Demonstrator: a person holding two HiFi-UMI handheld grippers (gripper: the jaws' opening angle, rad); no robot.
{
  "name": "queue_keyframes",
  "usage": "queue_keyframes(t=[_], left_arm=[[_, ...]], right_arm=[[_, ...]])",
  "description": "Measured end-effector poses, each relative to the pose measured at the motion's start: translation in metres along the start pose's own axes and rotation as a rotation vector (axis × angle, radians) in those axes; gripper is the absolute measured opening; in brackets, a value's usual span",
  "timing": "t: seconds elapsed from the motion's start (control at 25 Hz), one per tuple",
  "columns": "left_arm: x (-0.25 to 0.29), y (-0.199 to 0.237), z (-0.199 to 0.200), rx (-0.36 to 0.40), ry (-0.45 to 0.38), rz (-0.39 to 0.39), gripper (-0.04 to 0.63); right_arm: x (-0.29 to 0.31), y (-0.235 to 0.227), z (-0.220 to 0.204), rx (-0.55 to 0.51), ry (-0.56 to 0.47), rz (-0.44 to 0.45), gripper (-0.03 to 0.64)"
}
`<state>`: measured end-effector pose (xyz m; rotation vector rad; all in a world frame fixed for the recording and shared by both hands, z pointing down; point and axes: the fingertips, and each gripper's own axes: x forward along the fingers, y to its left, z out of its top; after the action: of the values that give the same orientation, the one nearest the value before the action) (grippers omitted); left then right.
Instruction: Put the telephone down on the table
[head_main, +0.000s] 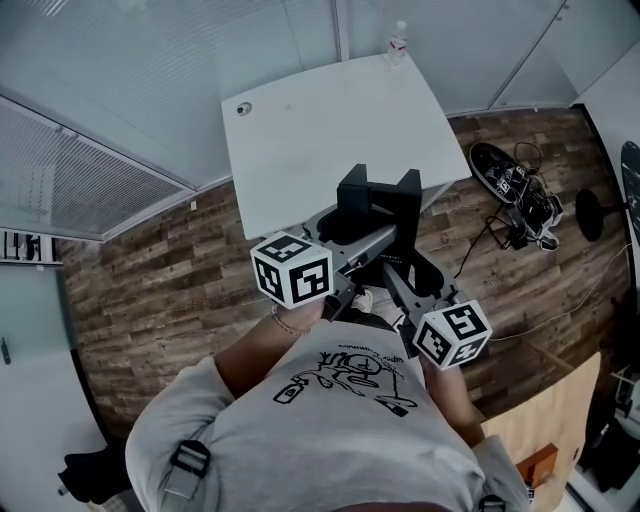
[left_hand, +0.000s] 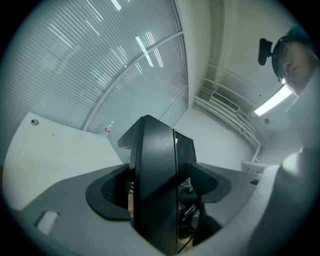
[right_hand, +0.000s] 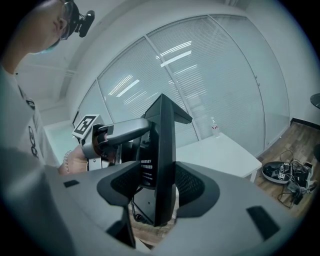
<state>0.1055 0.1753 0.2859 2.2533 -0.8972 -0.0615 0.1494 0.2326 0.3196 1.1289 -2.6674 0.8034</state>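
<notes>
The telephone (head_main: 378, 205) is a black, angular unit with two upright ends, held in the air over the near edge of the white table (head_main: 300, 140). My left gripper (head_main: 345, 238) is shut on its left side. In the left gripper view the black body (left_hand: 155, 165) fills the gap between the jaws of the left gripper (left_hand: 157, 195). My right gripper (head_main: 402, 265) is shut on the right side. In the right gripper view a black panel (right_hand: 165, 145) sits clamped in the right gripper (right_hand: 159, 187), and the left gripper (right_hand: 107, 136) shows beyond it.
A water bottle (head_main: 397, 42) stands at the table's far edge, and a small round object (head_main: 243, 108) lies near the far left corner. On the wooden floor to the right lie black gear and cables (head_main: 515, 190). A cardboard box (head_main: 540, 440) sits low right.
</notes>
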Motion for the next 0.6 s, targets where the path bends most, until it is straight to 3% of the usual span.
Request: queue_keyframes(t=[0.6], left_arm=[[0.035,-0.005,0.002,-0.008,-0.016,0.030,0.348]], right_arm=[[-0.007,-0.035,0.012,0.001,0.010,0.030,0.202]])
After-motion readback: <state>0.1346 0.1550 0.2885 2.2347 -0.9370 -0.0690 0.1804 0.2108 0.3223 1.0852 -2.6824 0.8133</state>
